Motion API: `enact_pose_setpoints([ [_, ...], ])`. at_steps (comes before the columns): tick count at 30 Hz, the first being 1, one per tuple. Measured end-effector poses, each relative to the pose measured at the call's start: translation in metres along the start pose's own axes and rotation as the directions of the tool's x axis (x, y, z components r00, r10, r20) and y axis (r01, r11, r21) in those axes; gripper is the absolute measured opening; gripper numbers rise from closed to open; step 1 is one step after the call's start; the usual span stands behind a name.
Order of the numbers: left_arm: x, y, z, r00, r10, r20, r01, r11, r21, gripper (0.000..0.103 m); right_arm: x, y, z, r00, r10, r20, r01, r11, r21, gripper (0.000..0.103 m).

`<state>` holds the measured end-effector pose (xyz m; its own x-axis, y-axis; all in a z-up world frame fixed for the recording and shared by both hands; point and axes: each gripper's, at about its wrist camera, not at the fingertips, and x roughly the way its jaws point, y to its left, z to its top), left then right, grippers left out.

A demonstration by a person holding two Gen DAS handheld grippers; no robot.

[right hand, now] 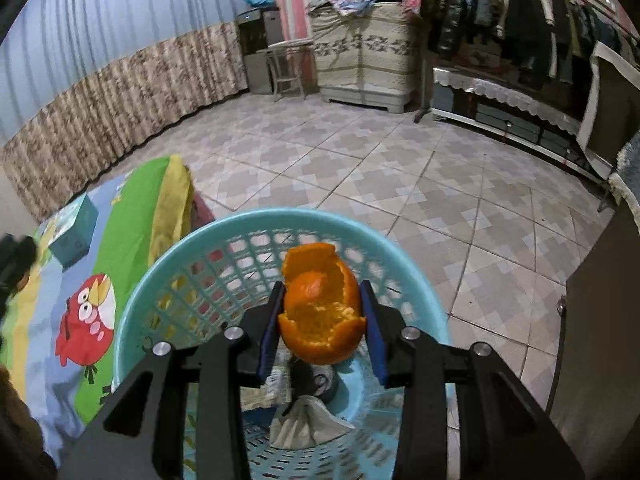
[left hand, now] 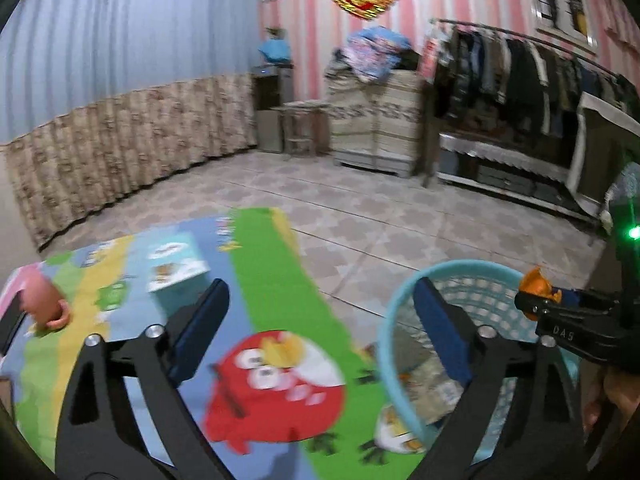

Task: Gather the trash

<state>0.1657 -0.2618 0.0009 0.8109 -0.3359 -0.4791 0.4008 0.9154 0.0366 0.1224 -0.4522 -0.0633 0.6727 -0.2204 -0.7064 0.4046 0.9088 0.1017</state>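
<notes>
My right gripper (right hand: 322,312) is shut on an orange peel (right hand: 320,308) and holds it above the teal plastic basket (right hand: 160,280). Crumpled paper and wrappers (right hand: 308,424) lie in the basket's bottom. In the left wrist view my left gripper (left hand: 320,312) is open and empty above the cartoon bird mat (left hand: 276,380), with the basket (left hand: 400,312) at its right finger. The right gripper (left hand: 560,312) with the peel (left hand: 536,284) shows at the right edge.
A teal box (left hand: 176,268) and a pink cup (left hand: 44,300) sit on the mat to the left. A tiled floor (right hand: 360,168) stretches ahead to a covered cabinet (right hand: 360,52), a stool (right hand: 288,68) and a clothes rack (right hand: 520,8). A dark cabinet (right hand: 600,320) stands at the right.
</notes>
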Motion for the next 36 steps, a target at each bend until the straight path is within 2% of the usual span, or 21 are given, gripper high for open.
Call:
enact_pose_setpoints([
  [2, -0.012, 0.016, -0.002, 0.999, 0.042, 0.014, -0.042, 0.999, -0.006, 0.096, 0.003, 0.008, 0.000, 1.000, 0.009, -0.002, -0.009, 1.000, -0.009, 0.049],
  [4, -0.024, 0.026, -0.004, 0.997, 0.077, 0.027, -0.077, 0.997, -0.001, 0.097, 0.003, 0.014, -0.001, 1.000, 0.010, 0.013, -0.010, 1.000, -0.010, 0.074],
  [6, -0.041, 0.036, -0.007, 0.992, 0.117, 0.039, -0.117, 0.993, 0.004, 0.097, 0.002, 0.019, -0.002, 1.000, 0.024, 0.019, -0.024, 1.000, -0.011, 0.075],
  [12, -0.091, 0.063, -0.028, 0.981, 0.187, 0.046, -0.187, 0.982, -0.008, 0.097, -0.020, 0.042, -0.010, 0.997, -0.008, 0.080, 0.013, 0.998, -0.062, 0.096],
  [14, -0.106, 0.073, -0.037, 0.980, 0.195, 0.032, -0.194, 0.981, -0.029, 0.097, -0.036, 0.052, -0.016, 0.994, 0.015, 0.109, -0.007, 0.997, -0.073, 0.096],
  [16, -0.124, 0.082, -0.049, 0.972, 0.232, 0.031, -0.231, 0.972, -0.043, 0.097, -0.056, 0.064, -0.025, 0.990, 0.054, 0.131, -0.042, 0.994, -0.096, 0.096],
  [20, -0.152, 0.101, -0.069, 0.963, 0.266, 0.029, -0.264, 0.962, -0.062, 0.097, -0.098, 0.089, -0.041, 0.969, 0.126, 0.210, -0.101, 0.987, -0.129, 0.099],
  [24, -0.174, 0.123, -0.085, 0.959, 0.283, 0.012, -0.280, 0.954, -0.108, 0.097, -0.124, 0.113, -0.075, 0.954, 0.223, 0.199, -0.203, 0.972, -0.117, 0.099],
  [29, -0.193, 0.143, -0.105, 0.952, 0.307, 0.000, -0.303, 0.940, -0.155, 0.097, -0.147, 0.146, -0.114, 0.944, 0.256, 0.209, -0.219, 0.958, -0.183, 0.099],
  [32, -0.202, 0.150, -0.119, 0.946, 0.323, -0.011, -0.320, 0.933, -0.164, 0.097, -0.153, 0.158, -0.125, 0.945, 0.247, 0.216, -0.200, 0.956, -0.216, 0.099],
  [36, -0.211, 0.155, -0.133, 0.935, 0.355, -0.009, -0.352, 0.921, -0.166, 0.097, -0.163, 0.169, -0.135, 0.933, 0.278, 0.228, -0.216, 0.940, -0.262, 0.099],
])
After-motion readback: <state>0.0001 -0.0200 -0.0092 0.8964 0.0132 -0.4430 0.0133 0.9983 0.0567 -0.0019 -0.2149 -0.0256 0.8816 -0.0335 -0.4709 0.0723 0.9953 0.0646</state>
